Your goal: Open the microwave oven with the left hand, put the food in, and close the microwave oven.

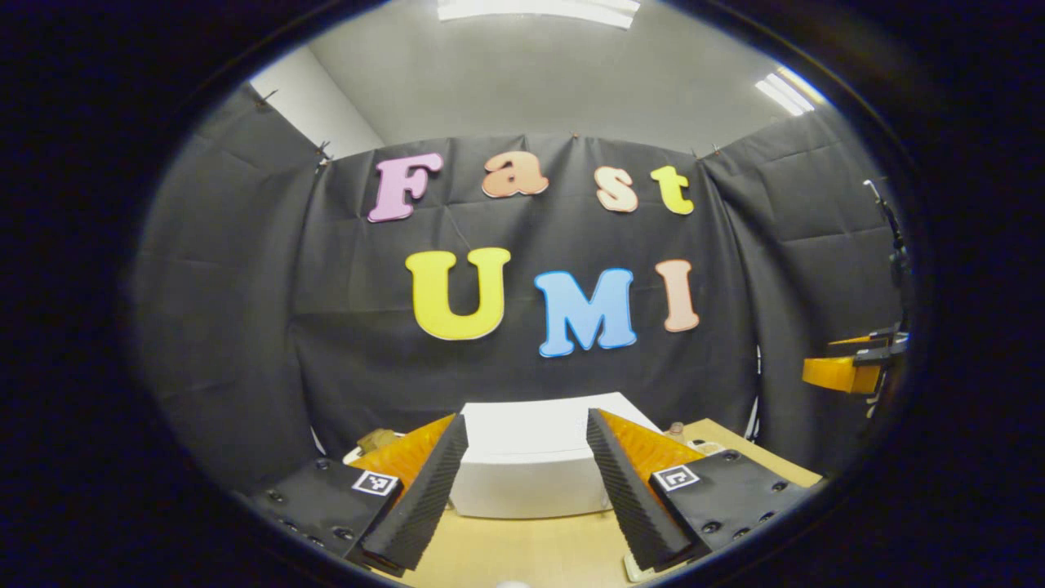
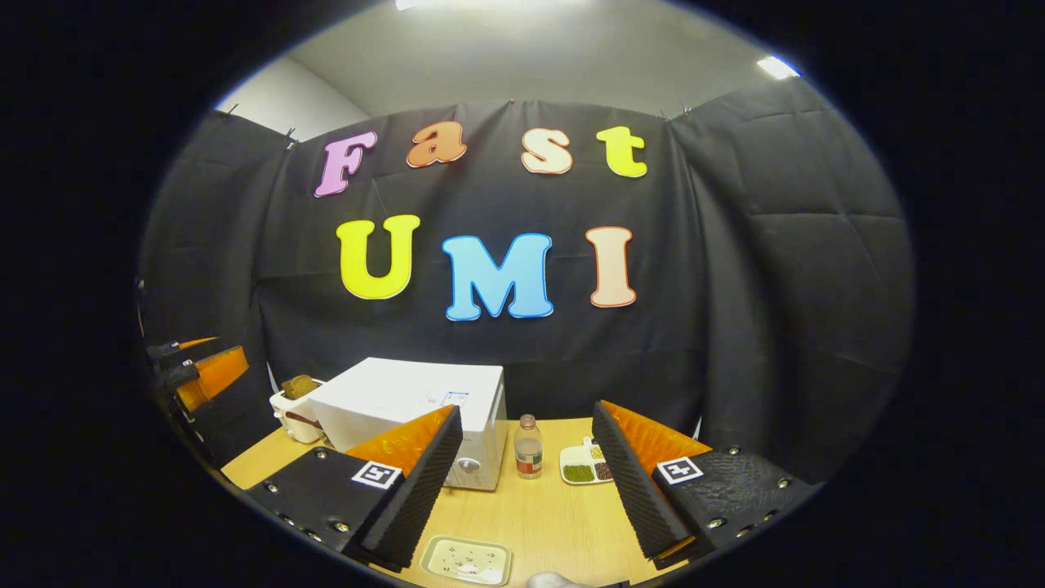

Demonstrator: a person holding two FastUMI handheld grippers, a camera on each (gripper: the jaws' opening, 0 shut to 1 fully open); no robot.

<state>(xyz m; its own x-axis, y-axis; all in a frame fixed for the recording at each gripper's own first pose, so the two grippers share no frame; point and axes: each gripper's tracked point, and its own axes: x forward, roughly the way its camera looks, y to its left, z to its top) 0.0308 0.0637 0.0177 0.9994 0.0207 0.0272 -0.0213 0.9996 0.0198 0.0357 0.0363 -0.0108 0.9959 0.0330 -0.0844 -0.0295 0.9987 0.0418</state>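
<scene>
Nearby, left gripper (image 1: 522,506): we held its fingers spread, nothing between them.
Right gripper (image 2: 526,498): we kept it parted above the table (image 2: 539,514).
Plate (image 2: 465,560): just below.
Microwave oven (image 2: 412,416): farther back, door closed.
Bottle (image 2: 528,447): beside it.

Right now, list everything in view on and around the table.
microwave oven: one, white, table's left, door shut
bottle: one, clear, right of microwave oven
divided dish: one, white, holding green and dark food, right of bottle
small tray: one, pale, table's near edge
container: one, white, left of microwave oven
table: one, light wood
left gripper: one, open, facing microwave oven
right gripper: one, open, above table
</scene>
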